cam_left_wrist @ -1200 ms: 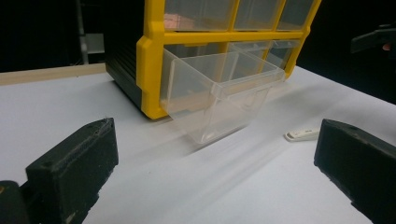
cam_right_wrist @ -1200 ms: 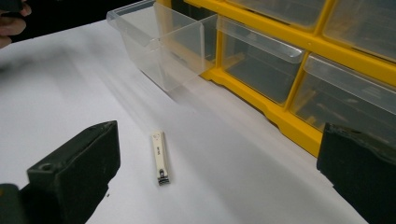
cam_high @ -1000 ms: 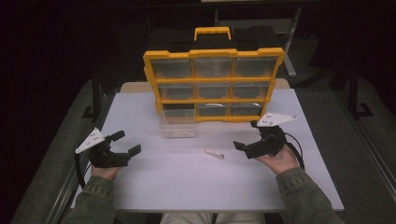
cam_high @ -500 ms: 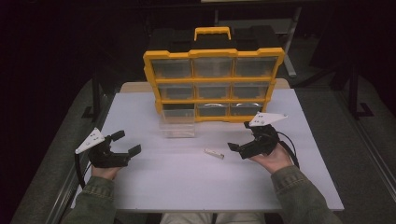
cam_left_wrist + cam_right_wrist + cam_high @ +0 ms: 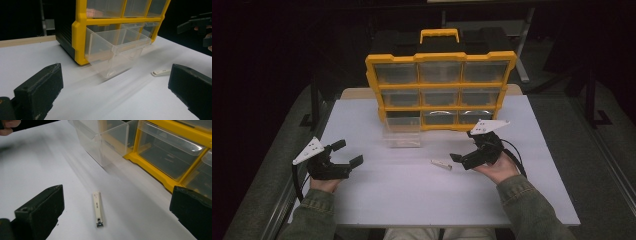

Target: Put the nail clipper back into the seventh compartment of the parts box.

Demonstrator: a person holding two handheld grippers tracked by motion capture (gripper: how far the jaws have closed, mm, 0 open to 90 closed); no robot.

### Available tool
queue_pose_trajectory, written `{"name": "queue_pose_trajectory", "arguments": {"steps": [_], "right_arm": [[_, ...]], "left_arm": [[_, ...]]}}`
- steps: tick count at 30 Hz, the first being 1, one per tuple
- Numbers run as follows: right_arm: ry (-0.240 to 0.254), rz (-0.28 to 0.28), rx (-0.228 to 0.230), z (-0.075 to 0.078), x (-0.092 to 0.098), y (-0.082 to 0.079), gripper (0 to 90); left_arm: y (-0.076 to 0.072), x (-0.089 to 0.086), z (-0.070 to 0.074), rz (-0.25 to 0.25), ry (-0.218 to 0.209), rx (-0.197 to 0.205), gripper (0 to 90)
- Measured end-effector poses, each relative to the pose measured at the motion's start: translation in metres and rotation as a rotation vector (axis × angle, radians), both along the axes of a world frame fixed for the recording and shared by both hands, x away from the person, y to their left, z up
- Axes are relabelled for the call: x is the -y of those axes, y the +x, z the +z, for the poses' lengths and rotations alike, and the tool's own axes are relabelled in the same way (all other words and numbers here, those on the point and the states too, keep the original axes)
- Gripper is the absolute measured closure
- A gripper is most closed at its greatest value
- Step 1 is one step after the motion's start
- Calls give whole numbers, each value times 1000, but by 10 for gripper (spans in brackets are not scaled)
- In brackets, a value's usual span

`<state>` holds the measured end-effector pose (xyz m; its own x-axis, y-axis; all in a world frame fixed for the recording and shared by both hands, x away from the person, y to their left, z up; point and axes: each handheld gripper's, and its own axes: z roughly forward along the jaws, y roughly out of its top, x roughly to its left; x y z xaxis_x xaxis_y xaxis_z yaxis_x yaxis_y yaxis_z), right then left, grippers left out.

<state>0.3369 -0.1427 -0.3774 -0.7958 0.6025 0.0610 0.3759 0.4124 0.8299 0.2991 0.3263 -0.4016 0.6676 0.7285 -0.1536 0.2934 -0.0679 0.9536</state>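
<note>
A yellow organiser with clear drawers stands upright at the back of the white table. Its bottom-left clear drawer is pulled out. A small white nail clipper lies flat on the table in front of the organiser. My right gripper is open just right of the clipper, which lies between its jaws a little ahead of them. My left gripper is open at the table's left, pointing toward the drawer, with nothing between its jaws.
The table's wooden back edge shows beside the organiser. Dark floor and a metal stand surround the table. Bare table surface lies between the two grippers and along the front edge.
My right gripper has moved left and slightly forward toward the nail clipper. The left gripper has stayed in place.
</note>
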Motion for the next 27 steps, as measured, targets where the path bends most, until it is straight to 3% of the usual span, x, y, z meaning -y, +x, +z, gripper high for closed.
{"name": "queue_pose_trajectory", "arguments": {"steps": [27], "right_arm": [[-86,62,-49,-8,-31,8,0]], "left_arm": [[0,1,0,-5,-6,2,0]]}}
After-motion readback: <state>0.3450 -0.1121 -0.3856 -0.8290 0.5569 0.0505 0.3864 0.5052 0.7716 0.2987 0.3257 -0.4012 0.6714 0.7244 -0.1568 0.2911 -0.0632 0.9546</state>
